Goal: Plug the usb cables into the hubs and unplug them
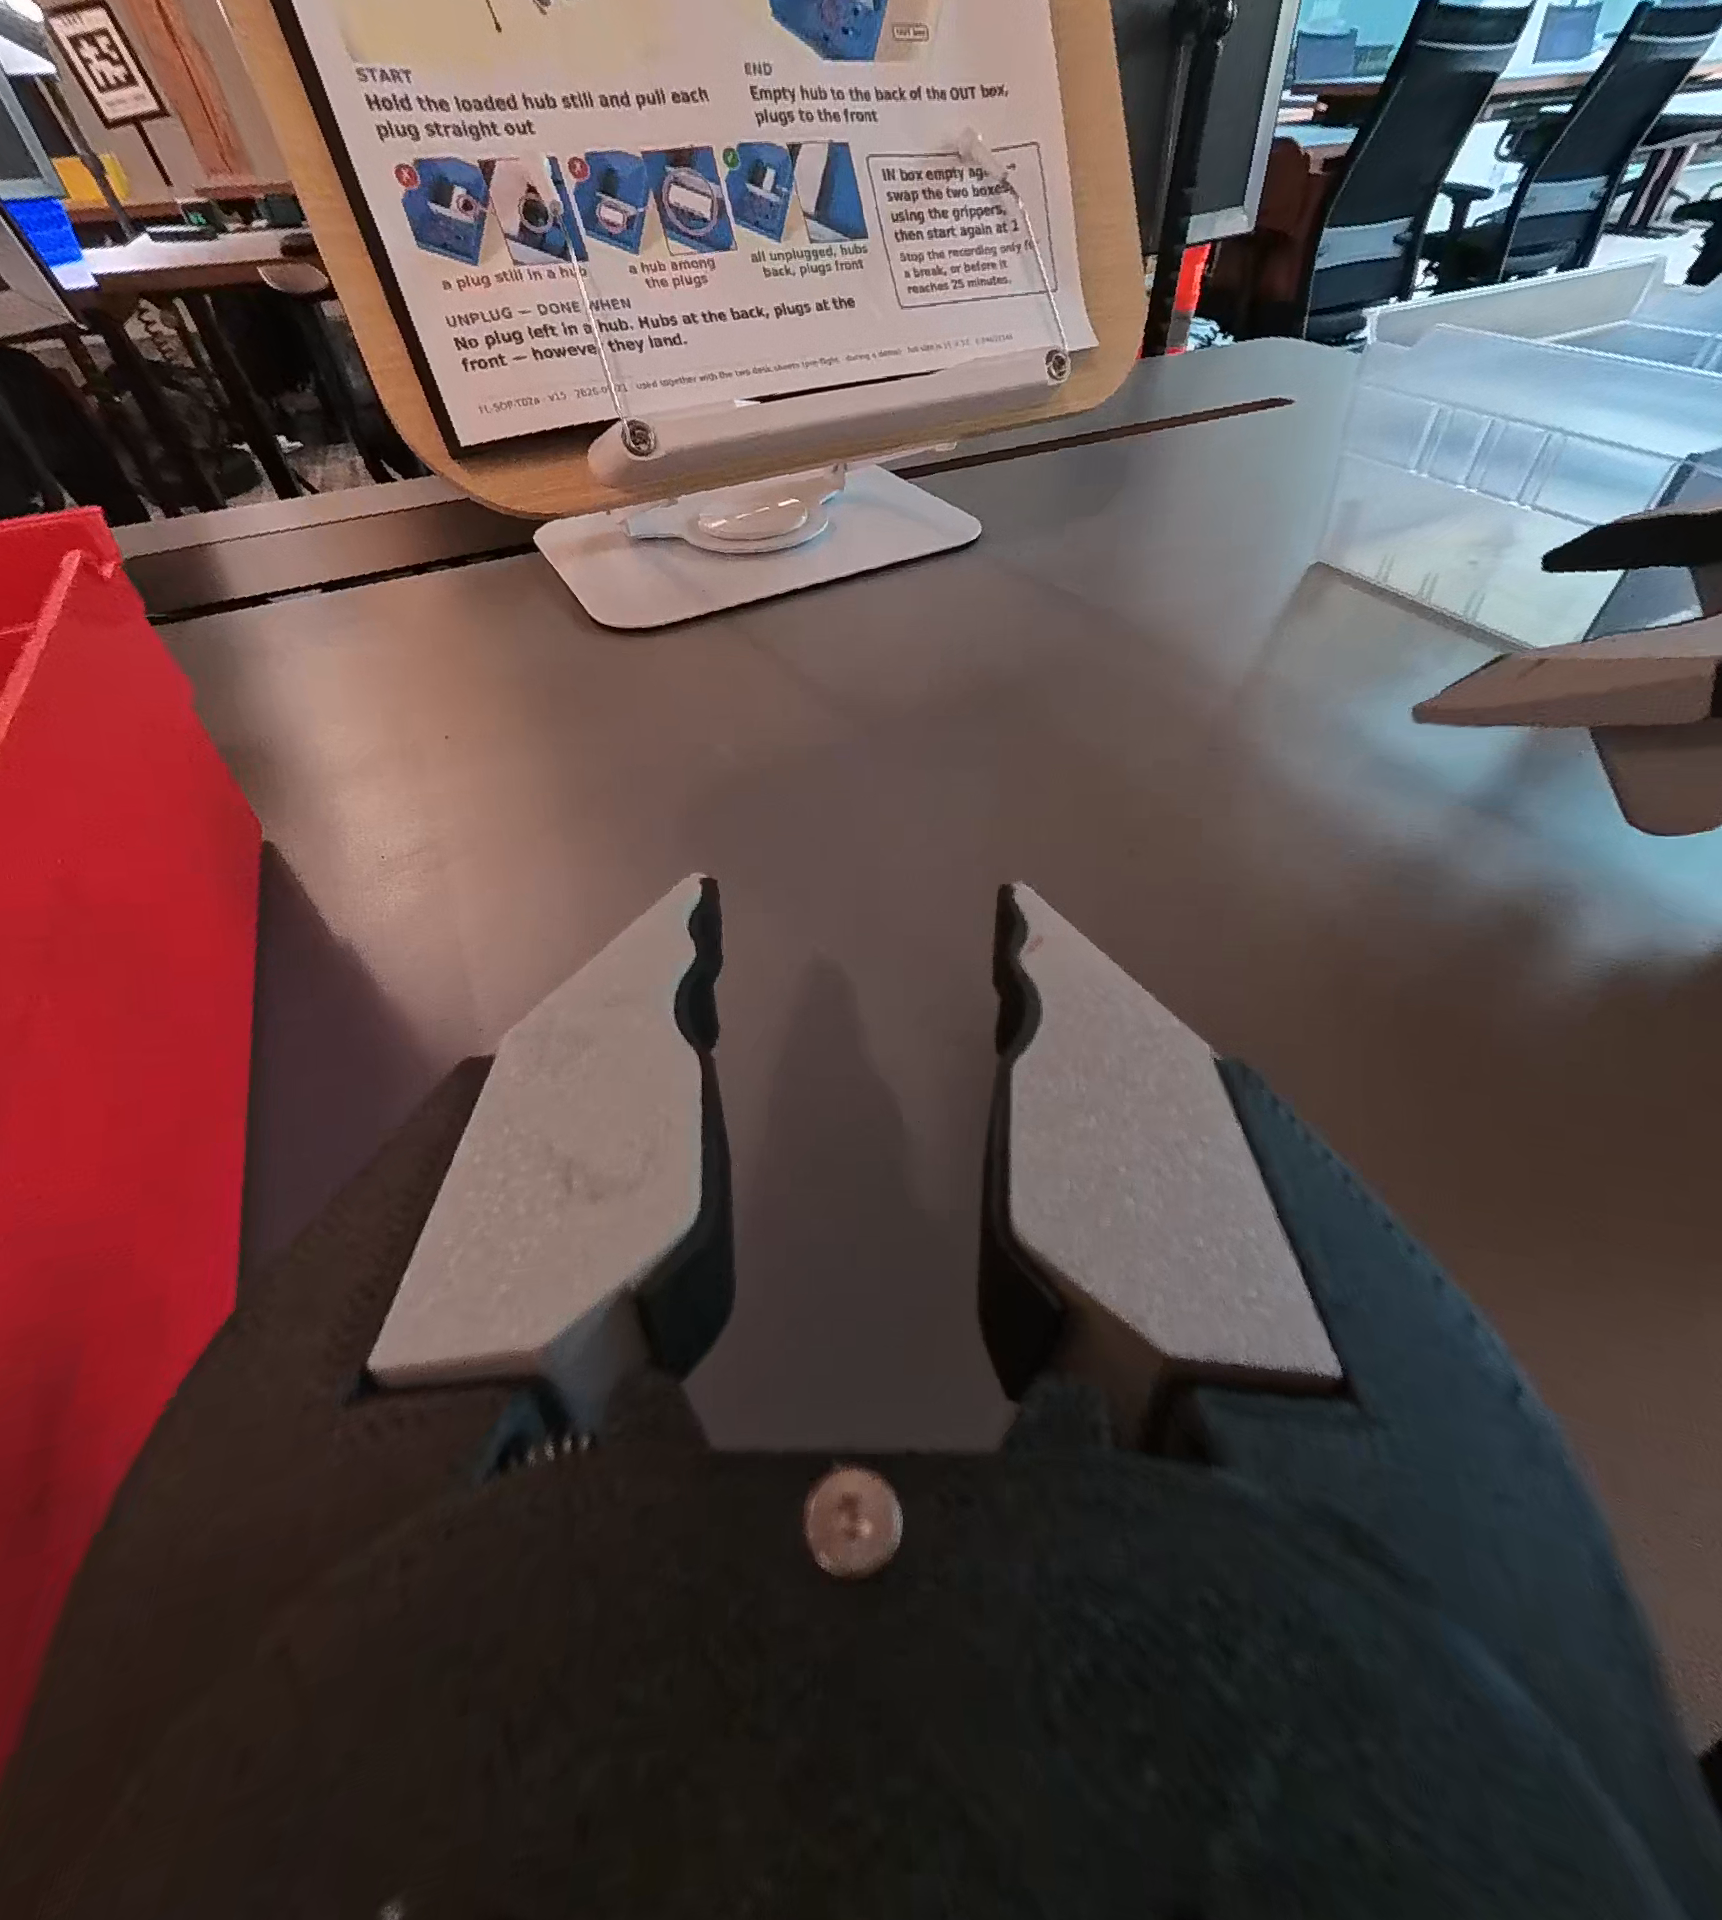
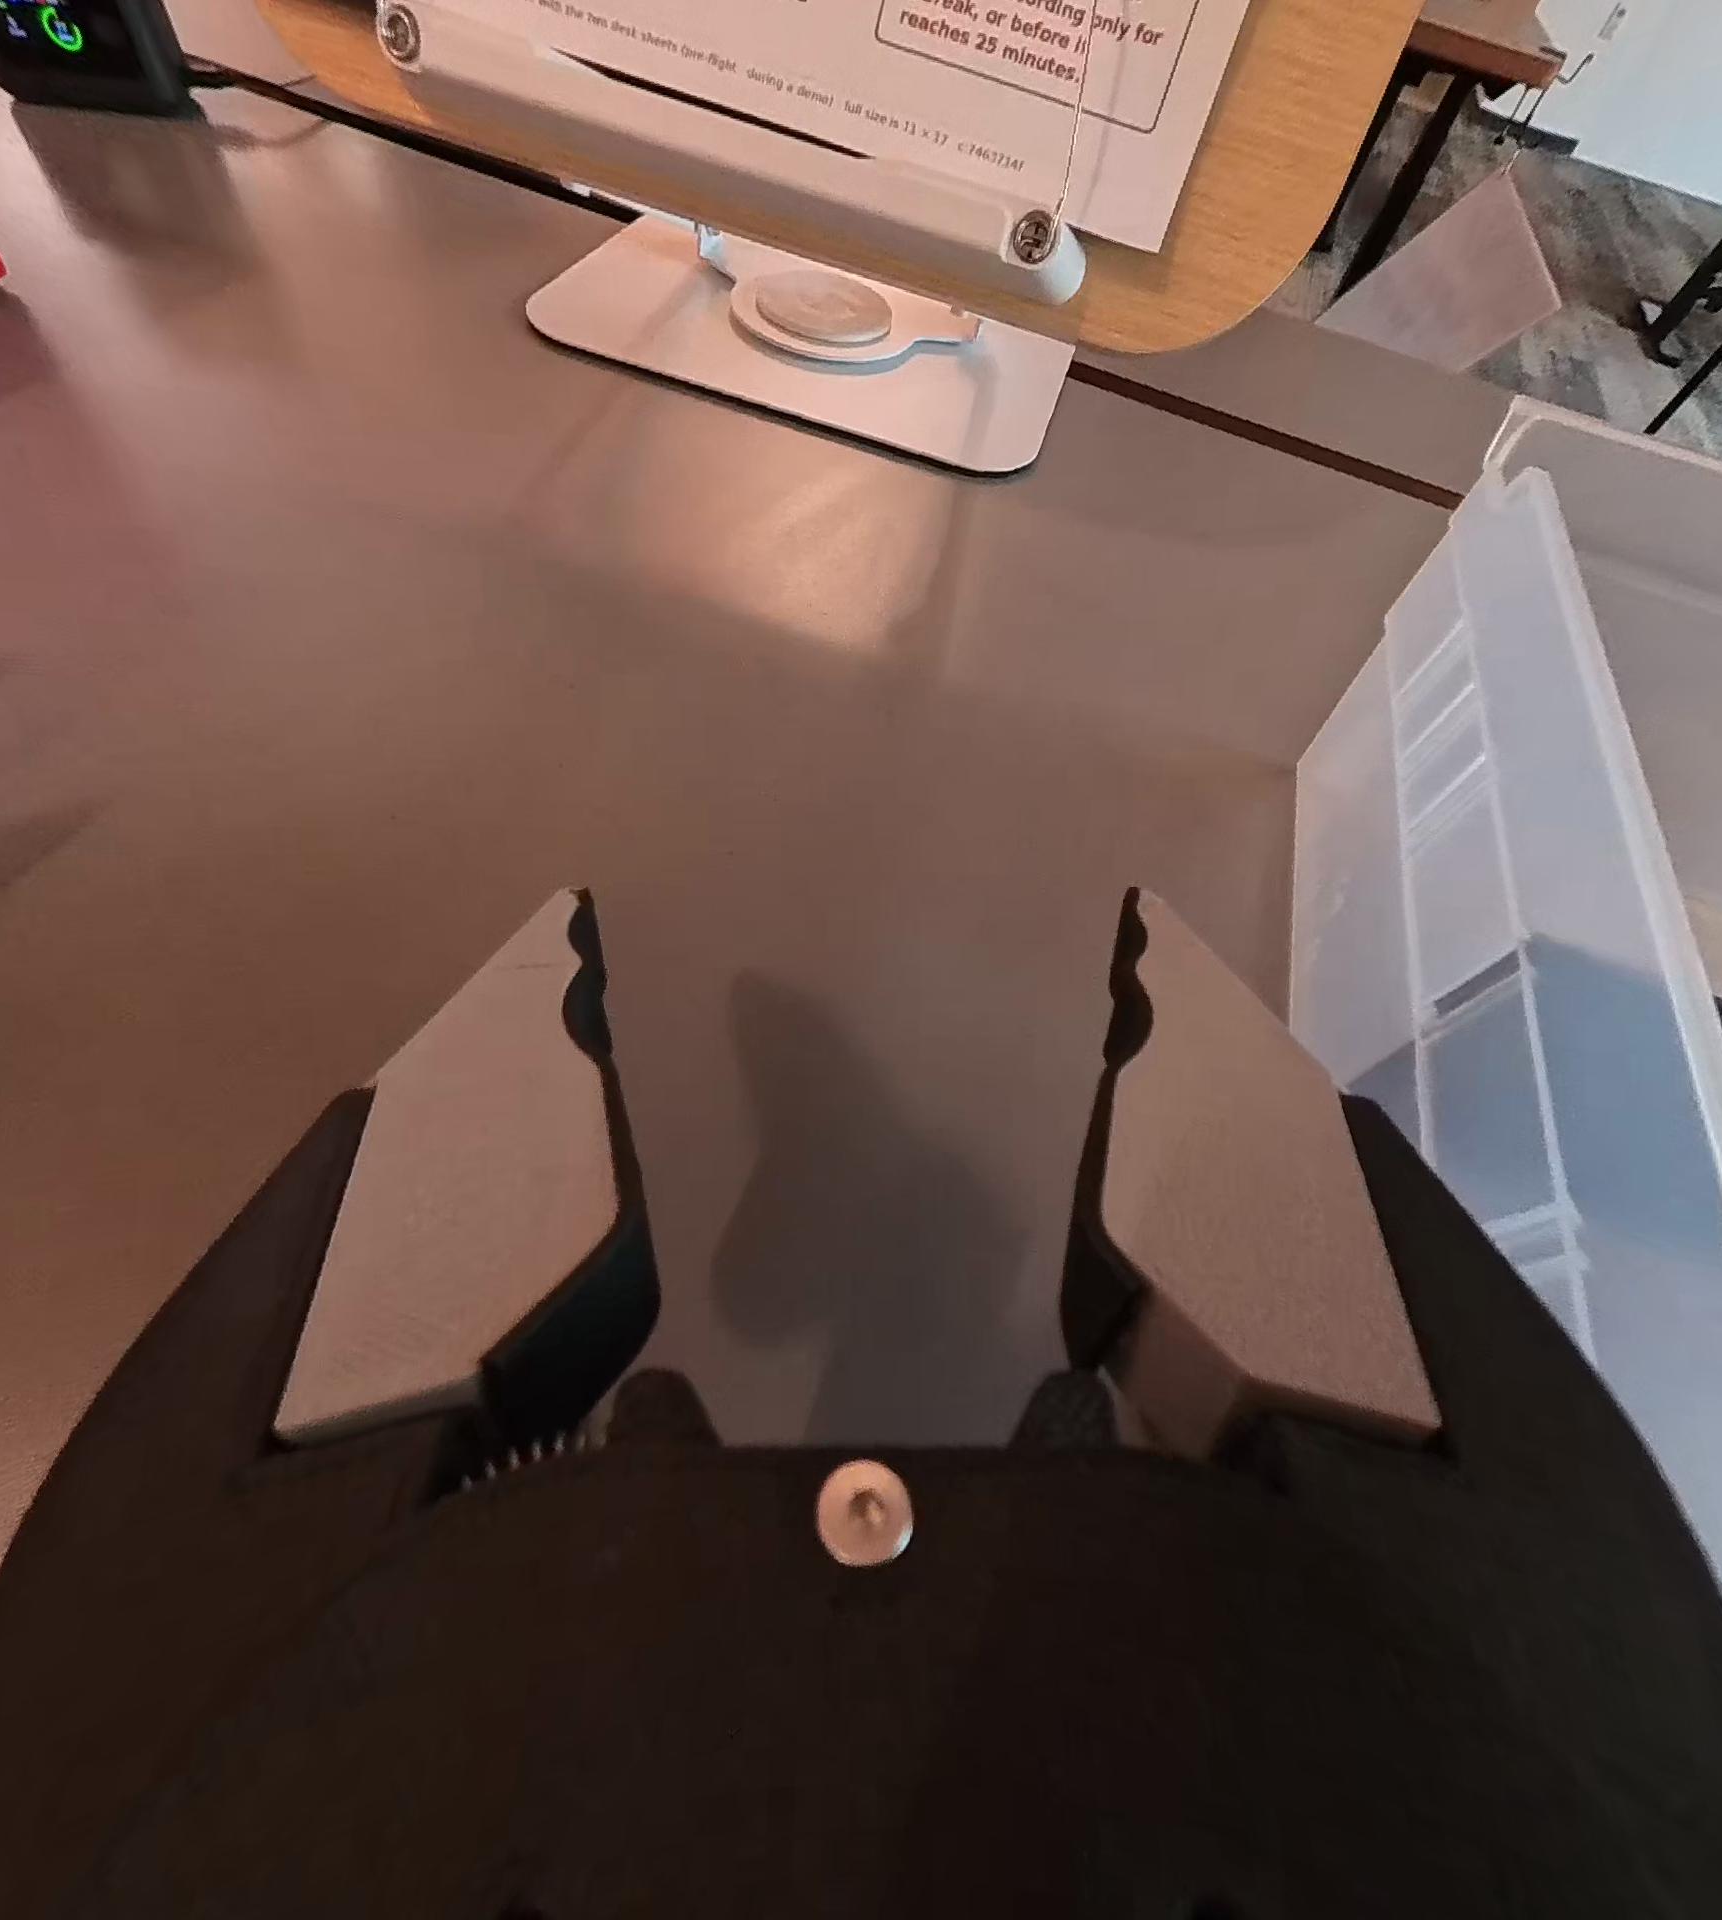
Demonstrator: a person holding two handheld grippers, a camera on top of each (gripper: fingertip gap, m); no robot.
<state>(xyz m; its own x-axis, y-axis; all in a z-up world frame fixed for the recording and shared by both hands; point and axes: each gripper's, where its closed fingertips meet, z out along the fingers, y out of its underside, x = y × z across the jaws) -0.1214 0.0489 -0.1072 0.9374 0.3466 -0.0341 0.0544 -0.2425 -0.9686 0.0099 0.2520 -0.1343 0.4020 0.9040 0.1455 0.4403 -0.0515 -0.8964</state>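
Fingers of our left gripper and right gripper stood spread apart, empty, over the dark table; we saw no cables or hubs, only a red box leftward, a clear bin rightward

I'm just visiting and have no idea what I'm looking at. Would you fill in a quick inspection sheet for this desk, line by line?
Surface: dark grey table, bare in the middle.
Job's things: no hub or plug seen; red box at left, clear plastic bin at right, contents hidden.
Clutter: instruction sheet on a wooden board with a white stand, at the back.
Grippers: left gripper open, holding nothing; right gripper open, holding nothing.
Cables: nothing seen.
Surroundings: small lit screen at the back left; office chairs and other desks beyond.
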